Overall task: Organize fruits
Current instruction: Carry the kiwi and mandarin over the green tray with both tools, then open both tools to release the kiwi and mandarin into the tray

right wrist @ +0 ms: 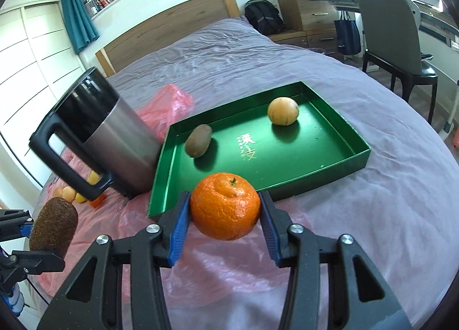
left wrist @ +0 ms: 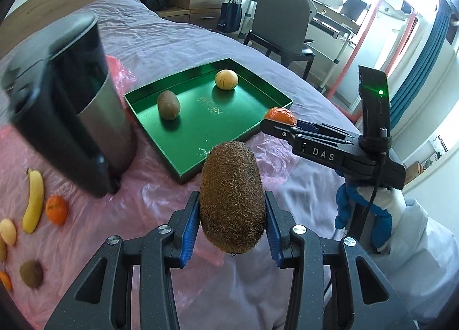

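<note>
Left claw (left wrist: 232, 215) grips a kiwi (left wrist: 232, 198) between its pads; right claw (right wrist: 225, 209) grips an orange (right wrist: 225, 205). The tray (right wrist: 160, 169) lies just beyond both.

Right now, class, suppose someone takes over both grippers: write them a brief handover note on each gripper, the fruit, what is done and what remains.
Left gripper: shut on a kiwi, held short of the green tray.
Right gripper: shut on a mandarin, at the tray's near edge.
Done: one kiwi and a yellow round fruit lie in the tray.
Left: set both held fruits in the tray, then collect the banana, the loose mandarin and the others beside the steel jug.
</note>
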Action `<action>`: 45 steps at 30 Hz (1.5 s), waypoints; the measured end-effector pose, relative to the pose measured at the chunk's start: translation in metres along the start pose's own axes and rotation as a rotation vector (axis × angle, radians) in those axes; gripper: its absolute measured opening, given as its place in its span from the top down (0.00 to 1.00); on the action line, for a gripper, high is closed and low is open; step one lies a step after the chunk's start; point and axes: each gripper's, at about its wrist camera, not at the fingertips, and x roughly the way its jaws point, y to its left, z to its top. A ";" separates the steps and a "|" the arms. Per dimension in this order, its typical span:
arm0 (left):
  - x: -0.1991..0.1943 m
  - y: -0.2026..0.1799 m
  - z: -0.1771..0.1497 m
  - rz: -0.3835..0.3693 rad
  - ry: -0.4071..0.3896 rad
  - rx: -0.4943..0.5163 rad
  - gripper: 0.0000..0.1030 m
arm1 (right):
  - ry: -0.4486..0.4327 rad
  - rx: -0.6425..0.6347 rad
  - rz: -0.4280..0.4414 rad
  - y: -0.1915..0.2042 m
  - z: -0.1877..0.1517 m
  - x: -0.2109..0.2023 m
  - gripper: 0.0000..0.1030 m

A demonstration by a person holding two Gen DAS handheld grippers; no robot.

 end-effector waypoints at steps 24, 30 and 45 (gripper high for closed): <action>0.130 0.034 0.067 0.139 0.109 -0.088 0.64 | 0.068 -0.074 -0.155 -0.044 0.052 0.093 0.44; 0.145 0.037 0.067 0.144 0.134 -0.086 0.64 | 0.097 -0.092 -0.198 -0.049 0.046 0.104 0.44; 0.155 0.044 0.052 0.160 0.193 -0.130 0.64 | 0.126 -0.128 -0.248 -0.044 0.037 0.110 0.42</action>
